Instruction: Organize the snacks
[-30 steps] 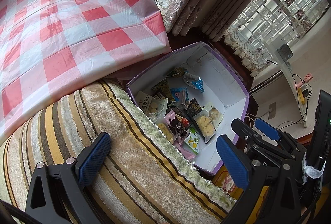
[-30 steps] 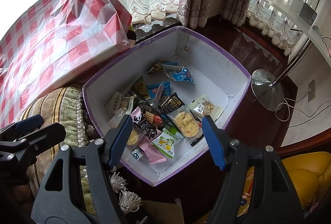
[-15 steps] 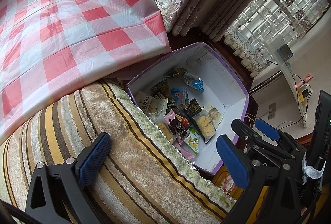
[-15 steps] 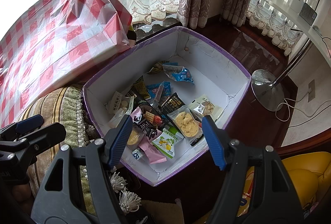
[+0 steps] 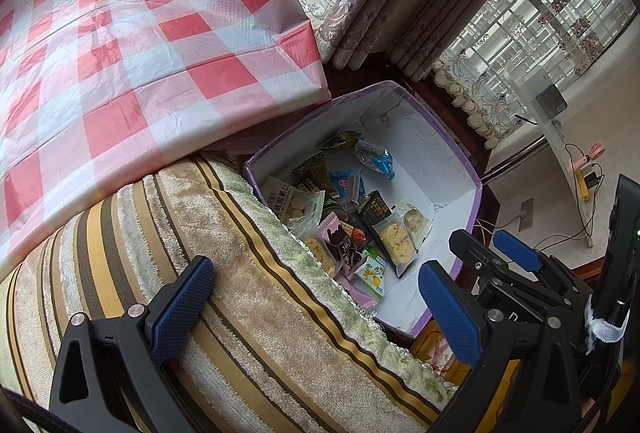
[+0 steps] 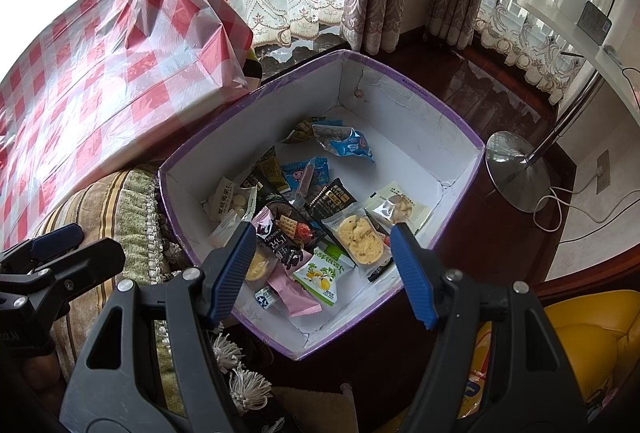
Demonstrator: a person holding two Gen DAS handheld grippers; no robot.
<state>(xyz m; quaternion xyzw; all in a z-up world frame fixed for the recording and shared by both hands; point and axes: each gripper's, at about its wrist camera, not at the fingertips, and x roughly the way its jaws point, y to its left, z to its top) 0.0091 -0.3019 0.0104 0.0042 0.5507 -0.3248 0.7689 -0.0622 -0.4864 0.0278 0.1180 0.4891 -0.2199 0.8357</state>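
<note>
Floor-level purple-rimmed box (image 6: 460, 131) holds heaped snack packets (image 6: 312, 217). Right gripper (image 6: 324, 265) hangs above, tongs wide and empty, seemingly choosing. Left gripper (image 5: 316, 297) likewise over striped cushion (image 5: 224, 245).

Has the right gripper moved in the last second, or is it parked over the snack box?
No. The right gripper sits in the same spot against the box, open over the same snacks at its near end.

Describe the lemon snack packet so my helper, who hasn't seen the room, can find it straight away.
Look in the purple-rimmed cardboard box on the floor beside the striped cushion. Among the snacks piled at its near end, the lemon snack packet lies next to a pink wrapper. It is the only white packet with a green top and yellow lemons printed on it.
</note>
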